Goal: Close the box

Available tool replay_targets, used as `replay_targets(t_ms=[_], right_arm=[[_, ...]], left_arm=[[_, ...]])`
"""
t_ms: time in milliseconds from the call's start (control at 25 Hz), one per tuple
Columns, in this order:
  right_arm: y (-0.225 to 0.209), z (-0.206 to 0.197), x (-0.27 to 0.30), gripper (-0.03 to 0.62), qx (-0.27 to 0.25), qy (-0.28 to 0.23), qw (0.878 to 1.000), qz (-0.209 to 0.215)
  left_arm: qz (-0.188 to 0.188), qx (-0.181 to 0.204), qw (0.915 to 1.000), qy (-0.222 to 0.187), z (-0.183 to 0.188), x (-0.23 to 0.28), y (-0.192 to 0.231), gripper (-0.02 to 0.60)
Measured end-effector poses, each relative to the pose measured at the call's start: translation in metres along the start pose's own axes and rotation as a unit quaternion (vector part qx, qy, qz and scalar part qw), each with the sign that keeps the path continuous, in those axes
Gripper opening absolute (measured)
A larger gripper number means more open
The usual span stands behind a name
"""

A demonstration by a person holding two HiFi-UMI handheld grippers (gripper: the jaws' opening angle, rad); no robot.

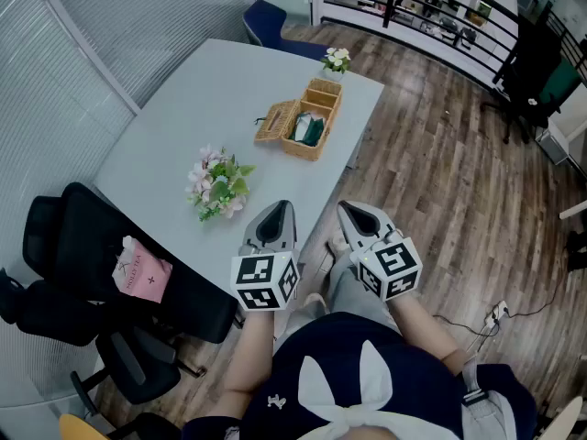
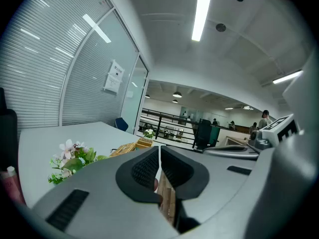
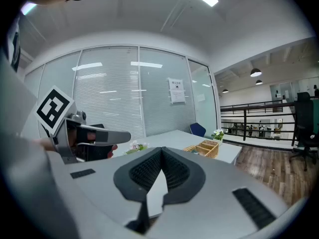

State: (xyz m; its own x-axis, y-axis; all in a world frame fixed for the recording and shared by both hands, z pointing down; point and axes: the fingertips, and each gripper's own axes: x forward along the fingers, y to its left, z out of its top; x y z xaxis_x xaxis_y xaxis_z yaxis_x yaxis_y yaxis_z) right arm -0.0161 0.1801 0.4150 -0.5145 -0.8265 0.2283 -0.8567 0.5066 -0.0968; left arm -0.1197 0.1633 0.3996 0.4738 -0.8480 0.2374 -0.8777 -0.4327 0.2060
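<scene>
A wicker box (image 1: 310, 122) stands open on the far part of the grey table (image 1: 183, 145), its lid (image 1: 274, 123) folded out to the left and something green inside. The box also shows small in the left gripper view (image 2: 130, 147) and in the right gripper view (image 3: 205, 148). My left gripper (image 1: 279, 208) hovers at the table's near edge, well short of the box, jaws shut and empty. My right gripper (image 1: 349, 210) is beside it over the floor, jaws likewise shut with nothing between them.
A bunch of pink and white flowers (image 1: 217, 183) lies on the table between the grippers and the box. A small pot of white flowers (image 1: 336, 60) stands at the far corner. Black office chairs (image 1: 101, 264) crowd the table's left side, a blue chair (image 1: 266, 21) the far end.
</scene>
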Motion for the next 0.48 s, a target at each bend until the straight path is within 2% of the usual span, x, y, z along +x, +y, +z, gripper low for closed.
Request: replay_targets(t_ms=[480], right_arm=[[-0.010, 0.003, 0.011, 0.003, -0.001, -0.004, 1.000, 0.008]], left_arm=[[0.004, -0.018, 0.9997, 0.018, -0.001, 0.023, 0.008, 0.032]])
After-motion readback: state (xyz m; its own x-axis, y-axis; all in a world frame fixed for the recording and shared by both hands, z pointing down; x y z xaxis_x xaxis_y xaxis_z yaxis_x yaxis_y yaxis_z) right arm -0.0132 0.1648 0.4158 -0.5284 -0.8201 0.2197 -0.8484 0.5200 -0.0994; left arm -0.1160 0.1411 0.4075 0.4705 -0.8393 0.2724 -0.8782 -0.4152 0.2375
